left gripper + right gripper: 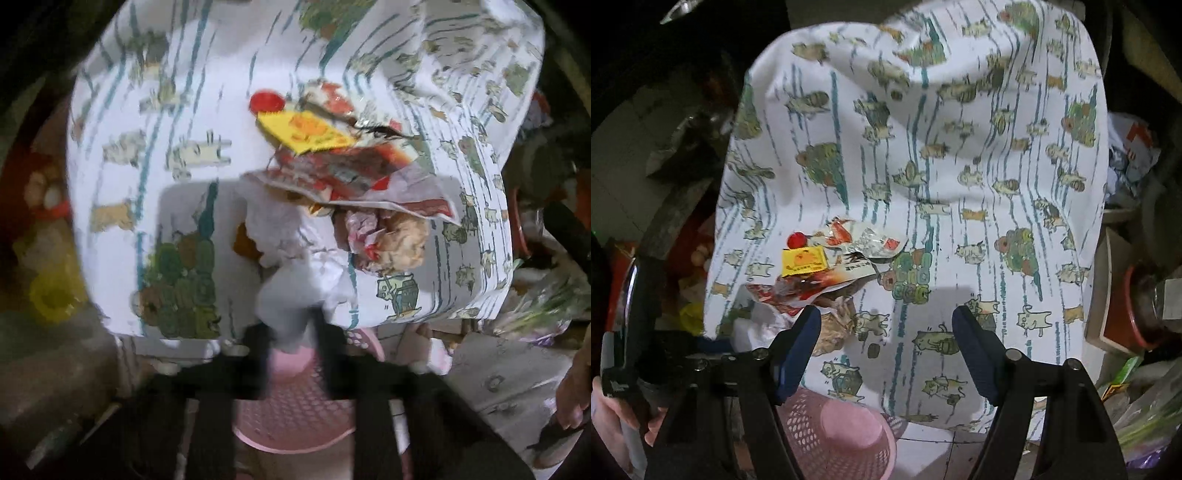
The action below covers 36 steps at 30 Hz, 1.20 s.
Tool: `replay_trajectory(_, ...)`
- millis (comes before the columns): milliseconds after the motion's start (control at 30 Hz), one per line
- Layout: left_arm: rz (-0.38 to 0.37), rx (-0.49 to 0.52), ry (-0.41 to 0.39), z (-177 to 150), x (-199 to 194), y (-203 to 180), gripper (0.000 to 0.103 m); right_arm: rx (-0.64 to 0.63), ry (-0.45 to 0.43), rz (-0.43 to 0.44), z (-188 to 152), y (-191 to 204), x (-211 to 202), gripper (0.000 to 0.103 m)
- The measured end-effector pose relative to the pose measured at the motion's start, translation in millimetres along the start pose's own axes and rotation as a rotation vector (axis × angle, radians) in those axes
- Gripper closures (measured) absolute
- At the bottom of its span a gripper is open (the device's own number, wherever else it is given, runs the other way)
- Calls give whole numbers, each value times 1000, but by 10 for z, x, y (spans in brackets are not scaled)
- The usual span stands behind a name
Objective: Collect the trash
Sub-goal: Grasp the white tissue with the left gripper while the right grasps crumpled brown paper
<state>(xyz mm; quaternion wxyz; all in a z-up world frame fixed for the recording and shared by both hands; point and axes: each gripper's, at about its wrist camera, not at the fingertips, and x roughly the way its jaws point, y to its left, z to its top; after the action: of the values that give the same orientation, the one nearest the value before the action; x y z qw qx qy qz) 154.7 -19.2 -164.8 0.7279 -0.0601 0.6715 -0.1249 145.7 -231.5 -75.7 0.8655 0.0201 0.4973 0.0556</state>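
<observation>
Left gripper [291,332]: fingers clamped on white crumpled tissue [295,266], edge of trash pile [347,173], cat-print worktop [147,110]. Right gripper [886,332]: fingers spread, empty. Pink basket [846,435] below. Risk: tissue tears, wrappers dragged onto floor.

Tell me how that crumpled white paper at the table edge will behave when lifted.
The crumpled white paper looks thin and creased, so probably light and floppy. Its wrinkles should compress, not break. Touching wrappers might shift.
</observation>
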Motion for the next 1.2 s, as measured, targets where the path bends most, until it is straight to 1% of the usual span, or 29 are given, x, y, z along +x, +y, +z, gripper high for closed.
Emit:
replay_trajectory(33, -15, -10, -6, 17, 7, 10, 98, 6, 3, 1, 14, -2, 27, 27)
replay_trajectory(67, -15, -5, -20, 31, -2, 3, 101, 11, 5, 1, 28, -2, 52, 27)
replay_trajectory(133, -2, 13, -65, 29, -72, -31, 102, 17, 11, -3, 56, 10, 108, 27)
replay_trajectory(200, 8, 30, -125, 39, -209, -64, 102, 20, 23, -2, 73, 31, 159, 26)
replay_trajectory(267, 4, 25, -161, 75, -265, -42, 102, 20, 33, -2, 73, 56, 198, 25)
replay_trajectory(333, -3, -8, -207, 85, -371, 25, 102, 16, 42, 4, 58, 95, 234, 23)
replay_trajectory(400, -19, -40, -245, 96, -468, 105, 102, 12, 45, 6, 39, 130, 255, 18)
replay_trajectory(467, -37, -57, -286, 91, -582, 173, 102, -1, 49, 8, 9, 178, 276, 15)
replay_trajectory(500, -44, -64, -320, 89, -668, 210, 102, -13, 59, 11, -8, 203, 296, 15)
replay_trajectory(567, -50, -66, -359, 75, -769, 243, 102, -31, 80, 13, -49, 235, 343, 15)
replay_trajectory(633, -50, -67, -403, 49, -882, 260, 102, -16, 93, 16, -84, 217, 380, 15)
replay_trajectory(667, -58, -75, -424, 38, -944, 280, 102, 2, 104, 37, -98, 192, 398, 15)
replay_trajectory(733, -93, -78, -442, 18, -1015, 304, 102, 46, 137, 107, -114, 133, 436, 15)
replay_trajectory(800, -106, -80, -460, -9, -1067, 319, 102, 86, 161, 166, -138, 95, 472, 15)
replay_trajectory(867, -119, -76, -468, -26, -1082, 321, 102, 78, 195, 197, -159, 113, 550, 15)
replay_trajectory(900, -126, -76, -471, -31, -1085, 324, 102, 58, 209, 195, -169, 147, 587, 15)
replay_trajectory(1000, -146, -78, -479, -47, -1116, 334, 102, 9, 221, 152, -216, 264, 695, 15)
replay_trajectory(1067, -149, -84, -488, -59, -1147, 344, 102, -12, 237, 150, -229, 326, 780, 16)
replay_trajectory(1133, -155, -95, -499, -62, -1175, 359, 102, -21, 252, 139, -245, 384, 888, 17)
replay_trajectory(1200, -151, -98, -513, -67, -1200, 369, 102, -27, 260, 138, -251, 426, 968, 20)
